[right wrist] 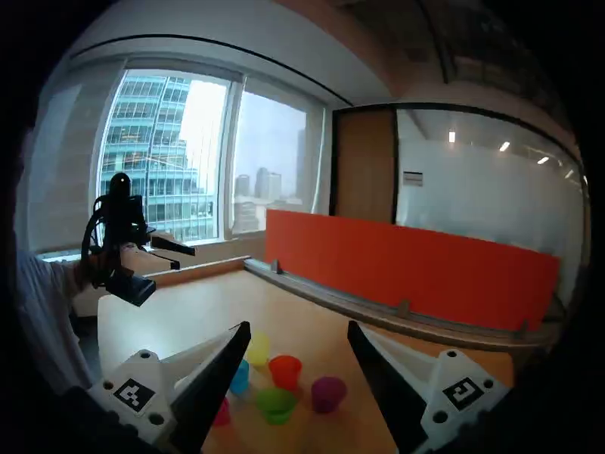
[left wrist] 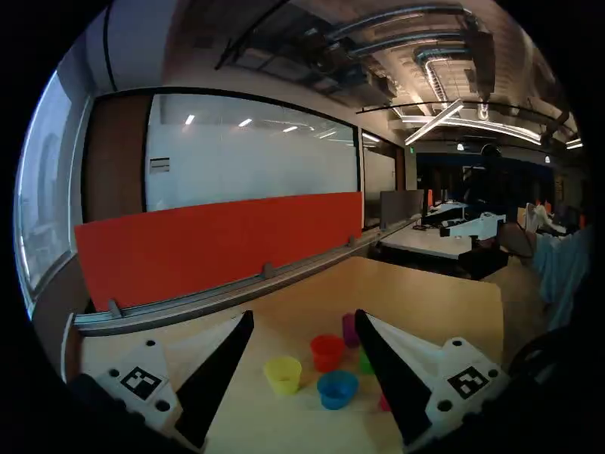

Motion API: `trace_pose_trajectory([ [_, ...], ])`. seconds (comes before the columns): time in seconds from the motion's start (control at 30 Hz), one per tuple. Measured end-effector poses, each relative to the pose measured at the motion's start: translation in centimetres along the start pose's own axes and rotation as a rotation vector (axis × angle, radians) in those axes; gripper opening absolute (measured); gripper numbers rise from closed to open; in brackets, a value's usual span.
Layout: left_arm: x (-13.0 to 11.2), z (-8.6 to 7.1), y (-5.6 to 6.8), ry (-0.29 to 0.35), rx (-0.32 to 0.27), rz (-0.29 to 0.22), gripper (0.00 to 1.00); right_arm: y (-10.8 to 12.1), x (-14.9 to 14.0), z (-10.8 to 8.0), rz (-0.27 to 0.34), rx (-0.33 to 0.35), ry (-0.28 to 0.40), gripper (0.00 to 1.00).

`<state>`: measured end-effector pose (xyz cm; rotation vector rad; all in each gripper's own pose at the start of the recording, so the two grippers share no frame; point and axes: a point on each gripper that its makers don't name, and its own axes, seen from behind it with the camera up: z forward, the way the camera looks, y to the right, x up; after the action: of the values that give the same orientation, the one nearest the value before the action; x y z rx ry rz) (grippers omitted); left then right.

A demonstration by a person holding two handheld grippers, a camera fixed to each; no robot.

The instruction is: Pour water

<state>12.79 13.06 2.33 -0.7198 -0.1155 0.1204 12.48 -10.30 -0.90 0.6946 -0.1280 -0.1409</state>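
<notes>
Low in frame, coloured plastic cups [left wrist: 327, 352] dot the surface [left wrist: 423, 287]. Empty left tongs [left wrist: 302, 313] and right tongs [right wrist: 297, 325] gape; grasping one seems next.

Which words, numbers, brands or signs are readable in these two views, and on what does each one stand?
No text can be read in either view.
On the left gripper and the right gripper: square markers, black-and-white patterns, no letters.
On the glass wall: a small notice, too small to read.
On the coloured cups: no print seen.
</notes>
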Motion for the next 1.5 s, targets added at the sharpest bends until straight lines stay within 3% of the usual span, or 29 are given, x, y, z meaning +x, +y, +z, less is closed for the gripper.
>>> trace_pose_trajectory([
  [0.3,-3.3,1.4,0.6,-0.061,-0.041,0.003,0.99,-1.3,-2.9,1.2,-0.052,0.046,-0.066,1.0],
  [0.9,-10.3,3.7,1.8,-0.178,-0.112,0.004,0.99,-1.5,-9.7,3.5,-0.016,0.102,-0.175,1.0],
  [1.5,-17.1,4.9,3.9,-0.313,-0.174,0.048,0.99,-1.6,-16.4,5.2,-0.022,0.13,-0.272,1.0],
])
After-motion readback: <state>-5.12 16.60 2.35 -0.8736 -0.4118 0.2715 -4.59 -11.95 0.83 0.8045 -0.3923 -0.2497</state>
